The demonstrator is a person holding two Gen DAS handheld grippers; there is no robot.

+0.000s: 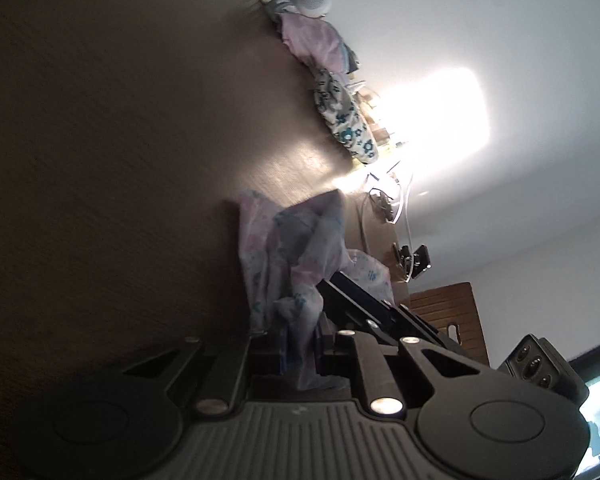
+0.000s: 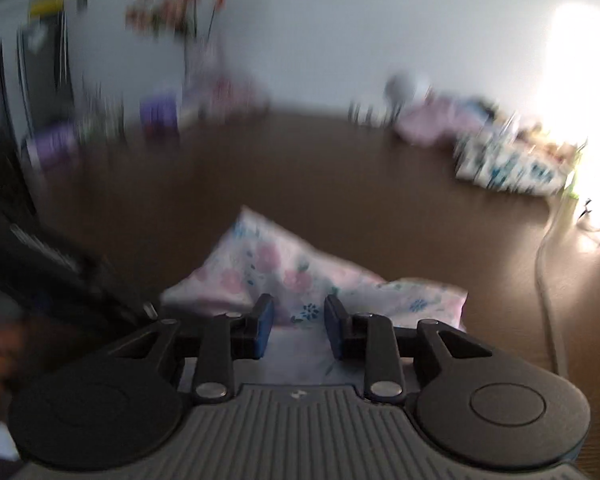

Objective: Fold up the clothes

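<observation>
A pale floral garment (image 2: 284, 276) with pink and blue flowers lies crumpled on the dark brown table (image 2: 300, 168). My left gripper (image 1: 300, 344) is shut on a bunched fold of this garment (image 1: 296, 256), and its view is rolled sideways. My right gripper (image 2: 299, 326) is open, its blue pads (image 2: 265, 326) just above the garment's near edge, with cloth showing between them. The other gripper (image 2: 60, 272) shows as a dark shape at the left of the right wrist view.
More clothes lie along the table's far edge: a pink piece (image 1: 312, 36) and a white one with blue flowers (image 1: 346, 120). Cables (image 2: 548, 264) run on the right. Flowers (image 2: 172, 8) and purple boxes (image 2: 158, 112) stand at the back left. A wooden chair (image 1: 448, 312) is beyond the table.
</observation>
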